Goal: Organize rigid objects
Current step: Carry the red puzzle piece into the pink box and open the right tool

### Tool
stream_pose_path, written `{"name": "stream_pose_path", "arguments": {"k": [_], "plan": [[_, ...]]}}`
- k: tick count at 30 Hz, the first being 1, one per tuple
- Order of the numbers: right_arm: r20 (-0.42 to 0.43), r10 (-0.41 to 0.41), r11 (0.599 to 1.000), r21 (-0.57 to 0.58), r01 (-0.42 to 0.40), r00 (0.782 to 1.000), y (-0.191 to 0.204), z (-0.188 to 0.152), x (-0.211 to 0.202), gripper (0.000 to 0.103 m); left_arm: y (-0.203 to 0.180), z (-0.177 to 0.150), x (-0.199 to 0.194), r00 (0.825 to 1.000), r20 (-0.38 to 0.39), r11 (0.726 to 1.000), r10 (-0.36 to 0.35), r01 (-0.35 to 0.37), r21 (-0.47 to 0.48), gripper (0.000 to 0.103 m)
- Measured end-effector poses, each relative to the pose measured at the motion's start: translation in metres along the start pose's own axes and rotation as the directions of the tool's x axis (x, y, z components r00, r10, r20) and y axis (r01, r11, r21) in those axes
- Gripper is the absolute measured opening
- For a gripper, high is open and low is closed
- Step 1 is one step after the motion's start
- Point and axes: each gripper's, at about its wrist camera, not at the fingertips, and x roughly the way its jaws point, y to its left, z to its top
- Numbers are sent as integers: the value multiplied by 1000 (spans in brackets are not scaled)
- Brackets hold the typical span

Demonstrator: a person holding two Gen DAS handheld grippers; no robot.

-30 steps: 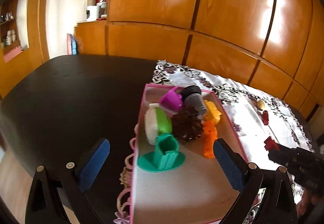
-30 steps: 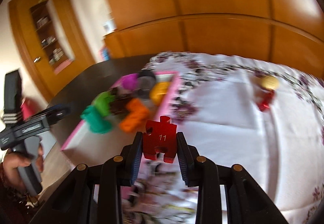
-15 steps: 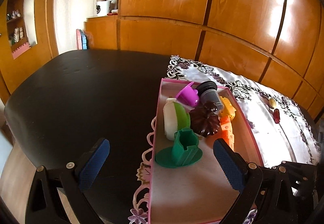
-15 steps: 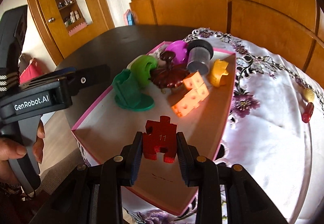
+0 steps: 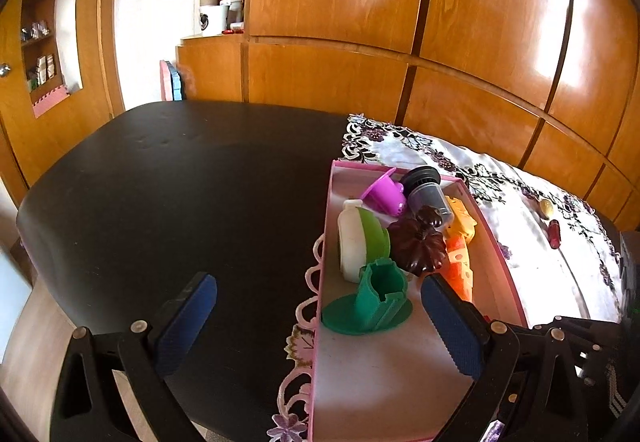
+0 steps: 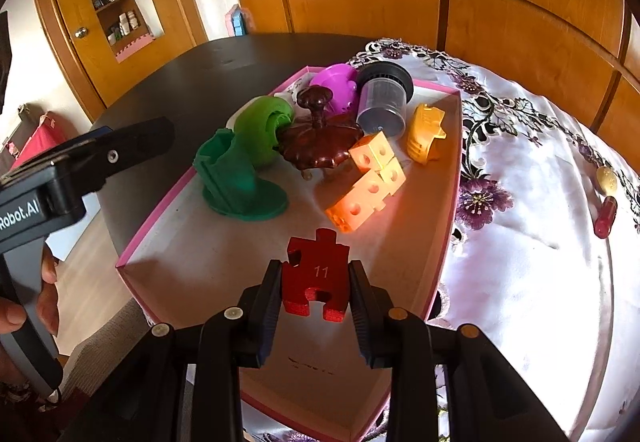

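Black left gripper point(image 5: 318, 316) with blue ribbed pads point(image 5: 186, 322), silver screws, white "Robot.AI" lettering.

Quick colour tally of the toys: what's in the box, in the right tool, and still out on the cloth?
Green: 2
Purple: 1
Brown: 1
Grey: 1
Orange: 1
Yellow: 2
Red: 2
Total: 10

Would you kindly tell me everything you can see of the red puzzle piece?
The red puzzle piece is a flat, matte jigsaw shape, possibly wood, with a knob on top, a notch below and "11" printed on its face. It stands upright, clamped at both sides by the right hand-held gripper, above the bare near floor of the pink tray.
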Motion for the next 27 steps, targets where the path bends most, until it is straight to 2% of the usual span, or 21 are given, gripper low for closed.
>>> {"name": "stream_pose_path", "arguments": {"k": [11, 19, 27], "plan": [[18, -37, 999, 34, 37, 999, -5, 9, 3, 32, 3, 2, -3, 1000, 13, 1000, 15, -15, -15, 103], [58, -4, 998, 60, 0, 998, -12, 4, -15, 33, 0, 3, -2, 1000, 8, 1000, 8, -7, -11, 103], [77, -4, 996, 85, -2, 997, -17, 2, -21, 33, -17, 2, -7, 997, 14, 997, -74, 73, 36, 103]]}}
